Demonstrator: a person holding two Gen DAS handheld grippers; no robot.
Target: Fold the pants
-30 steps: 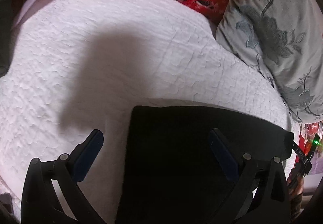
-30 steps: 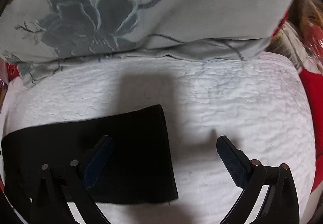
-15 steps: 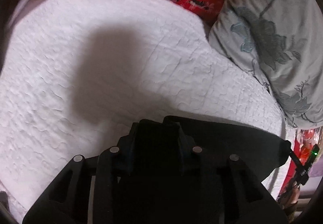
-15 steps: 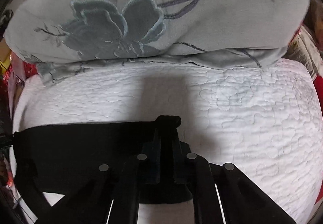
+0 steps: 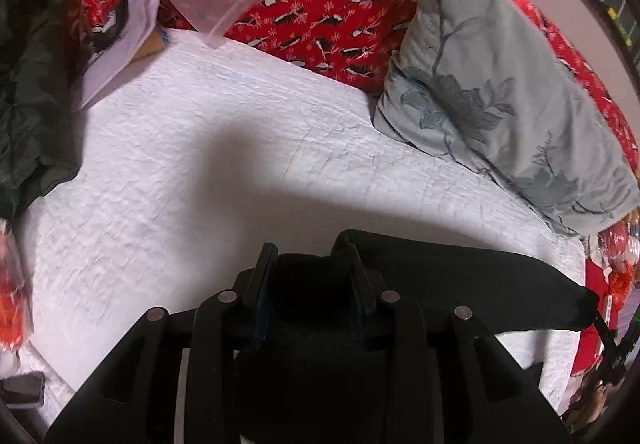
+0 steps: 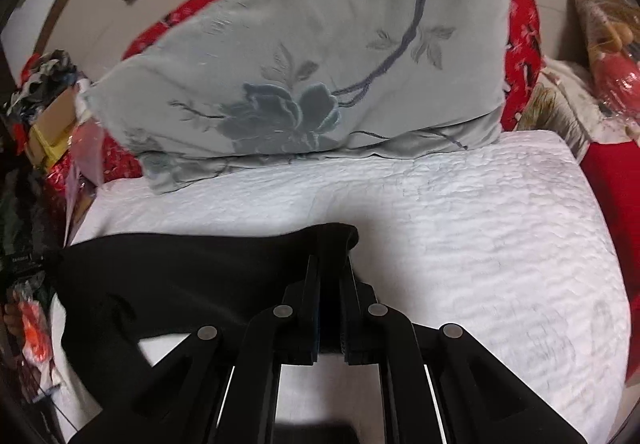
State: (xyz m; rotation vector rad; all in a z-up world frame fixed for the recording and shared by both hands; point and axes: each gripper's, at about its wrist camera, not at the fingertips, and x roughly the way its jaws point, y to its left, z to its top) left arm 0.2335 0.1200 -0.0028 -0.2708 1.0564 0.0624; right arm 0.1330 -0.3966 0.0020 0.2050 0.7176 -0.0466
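White quilted bed [image 5: 168, 179] fills both views, and each hand-held gripper is clamped on black pants [image 5: 460, 284]: the left hand-held gripper [image 5: 308, 264] pinches a bunched edge, the right hand-held gripper [image 6: 330, 264] another. Pants stretch between them above the bed. Grey floral pillow [image 6: 312, 59] sits at 12 o'clock beyond the right one.

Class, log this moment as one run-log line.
left gripper: shut on pants | right gripper: shut on pants | pants: lifted over bed

One pants [image 5: 460, 280], one pillow [image 5: 500, 83].
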